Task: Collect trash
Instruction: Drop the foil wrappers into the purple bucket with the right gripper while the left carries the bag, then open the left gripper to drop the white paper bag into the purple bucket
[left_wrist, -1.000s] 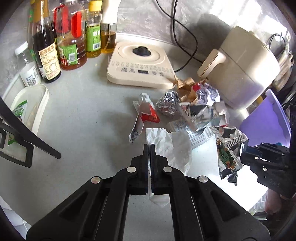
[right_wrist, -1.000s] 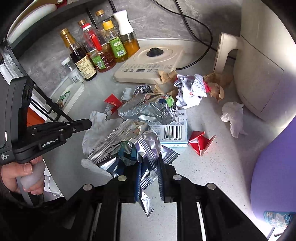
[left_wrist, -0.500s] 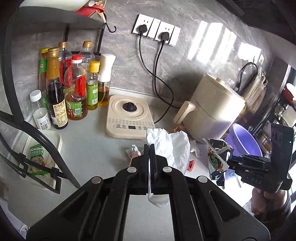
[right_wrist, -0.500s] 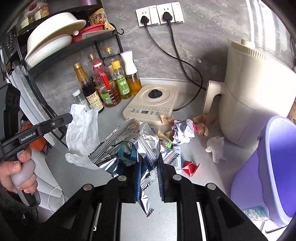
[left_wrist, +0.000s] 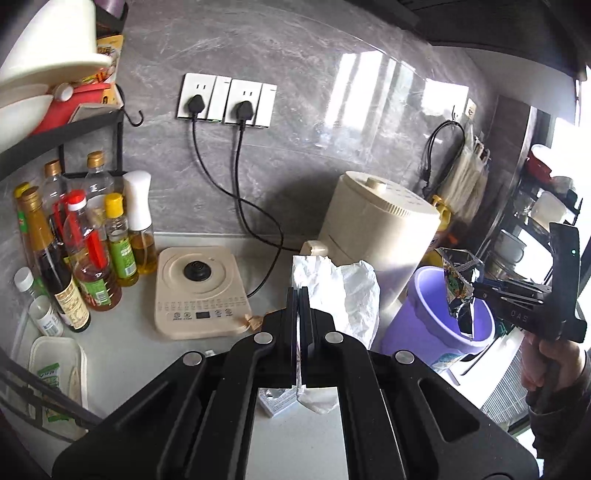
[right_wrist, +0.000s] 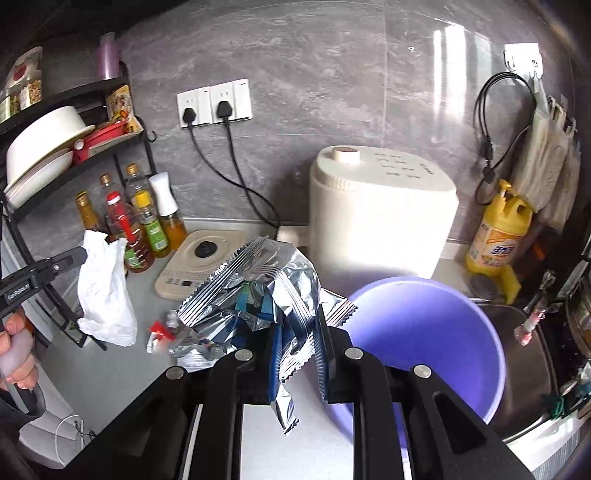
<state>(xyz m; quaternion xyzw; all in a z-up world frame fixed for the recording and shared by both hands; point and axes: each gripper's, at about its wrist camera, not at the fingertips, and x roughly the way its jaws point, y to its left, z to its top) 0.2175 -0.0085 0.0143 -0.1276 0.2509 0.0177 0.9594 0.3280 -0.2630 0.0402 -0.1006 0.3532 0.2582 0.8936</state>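
My left gripper (left_wrist: 299, 295) is shut on a crumpled white paper (left_wrist: 343, 291) and holds it in the air above the counter; the paper also shows in the right wrist view (right_wrist: 105, 291). My right gripper (right_wrist: 298, 325) is shut on a silver foil snack wrapper (right_wrist: 255, 291) and holds it up just left of a purple bin (right_wrist: 424, 325). In the left wrist view the wrapper (left_wrist: 460, 295) hangs over the bin's (left_wrist: 424, 325) opening. More trash (right_wrist: 173, 339), red and silver scraps, lies on the counter below.
A cream air fryer (right_wrist: 376, 214) stands behind the bin. A cream induction plate (left_wrist: 199, 291) and several oil bottles (left_wrist: 85, 258) stand at the left, with a black dish rack (right_wrist: 55, 147) above. A yellow detergent bottle (right_wrist: 498, 229) stands by the sink (right_wrist: 517, 332).
Both grippers have risen well above the counter with their trash. The right gripper has moved right, bringing the foil wrapper over the purple bin.
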